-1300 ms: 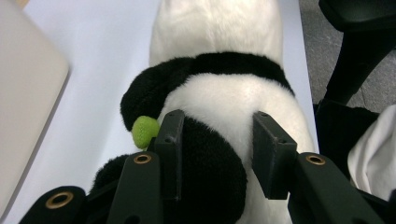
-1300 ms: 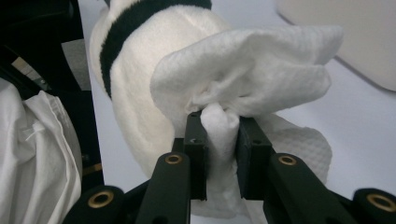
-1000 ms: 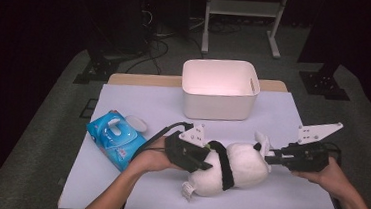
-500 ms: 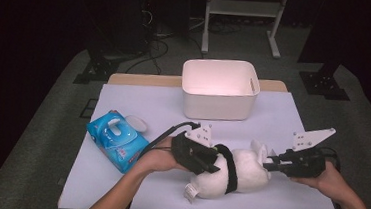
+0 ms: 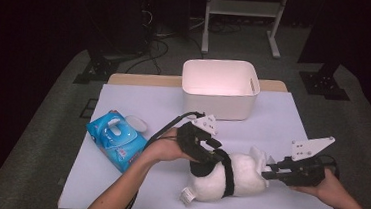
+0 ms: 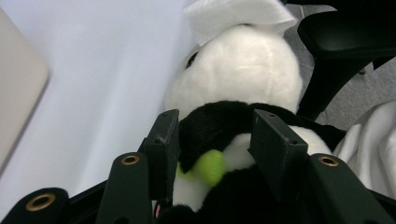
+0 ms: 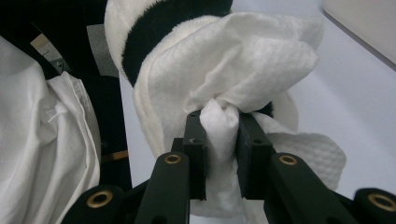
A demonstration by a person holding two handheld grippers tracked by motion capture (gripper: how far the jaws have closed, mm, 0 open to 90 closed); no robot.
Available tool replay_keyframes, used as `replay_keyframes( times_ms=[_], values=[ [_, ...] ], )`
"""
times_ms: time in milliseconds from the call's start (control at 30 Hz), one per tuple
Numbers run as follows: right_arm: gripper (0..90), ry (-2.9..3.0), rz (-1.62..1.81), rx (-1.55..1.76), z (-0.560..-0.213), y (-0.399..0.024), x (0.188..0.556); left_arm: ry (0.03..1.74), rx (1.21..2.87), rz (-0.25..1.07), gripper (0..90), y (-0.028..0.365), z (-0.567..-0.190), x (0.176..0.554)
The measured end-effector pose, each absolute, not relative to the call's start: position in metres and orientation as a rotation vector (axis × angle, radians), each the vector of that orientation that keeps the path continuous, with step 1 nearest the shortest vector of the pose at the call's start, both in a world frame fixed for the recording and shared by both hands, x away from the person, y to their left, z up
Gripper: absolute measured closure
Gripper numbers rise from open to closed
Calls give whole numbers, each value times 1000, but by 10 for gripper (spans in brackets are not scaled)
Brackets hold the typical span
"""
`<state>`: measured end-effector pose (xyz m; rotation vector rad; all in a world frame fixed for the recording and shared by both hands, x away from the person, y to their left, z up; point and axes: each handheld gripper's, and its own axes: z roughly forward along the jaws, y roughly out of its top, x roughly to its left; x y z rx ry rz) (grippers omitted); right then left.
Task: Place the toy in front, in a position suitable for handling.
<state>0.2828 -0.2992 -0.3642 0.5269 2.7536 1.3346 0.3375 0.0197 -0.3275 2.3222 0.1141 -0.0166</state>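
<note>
- white-and-black plush panda toy lies on its side on the pale table, between the two grippers
- left gripper clamps the toy's black band; pads pressing fur, a green bit of the toy between them
- right gripper pinches a crumpled white wet wipe, pressed against the toy's head end just past the fingertips
- wiping looks underway: only the head end is covered by the wipe, body left
- blue wipes pack and white plastic bin well apart from both grippers
</note>
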Motion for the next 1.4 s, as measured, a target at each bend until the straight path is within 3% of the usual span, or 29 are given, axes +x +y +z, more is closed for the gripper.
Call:
replay_keyframes(
  times_ms=[100,233,300,333,400,533,900,1400],
  values=[
    [754,2754,1344,523,-365,-300,282,133,2329,-58,499,17,-333,343],
    [754,2759,1342,515,-366,-301,281,196,2335,-189,399,12,-341,356],
    [753,2756,1333,509,-366,-301,280,192,2327,-256,426,9,-344,360],
    [753,2757,1331,510,-366,-301,280,156,2316,-287,509,8,-344,361],
    [752,2754,1339,514,-367,-303,279,104,2324,-209,675,6,-343,357],
    [752,2735,1361,532,-366,-304,282,90,2351,-109,739,3,-335,355],
    [751,2799,1348,481,-376,-278,291,-9,2445,177,725,8,-310,347],
    [751,2741,1306,459,-347,-270,305,-78,2388,56,683,16,-336,299]
  ],
)
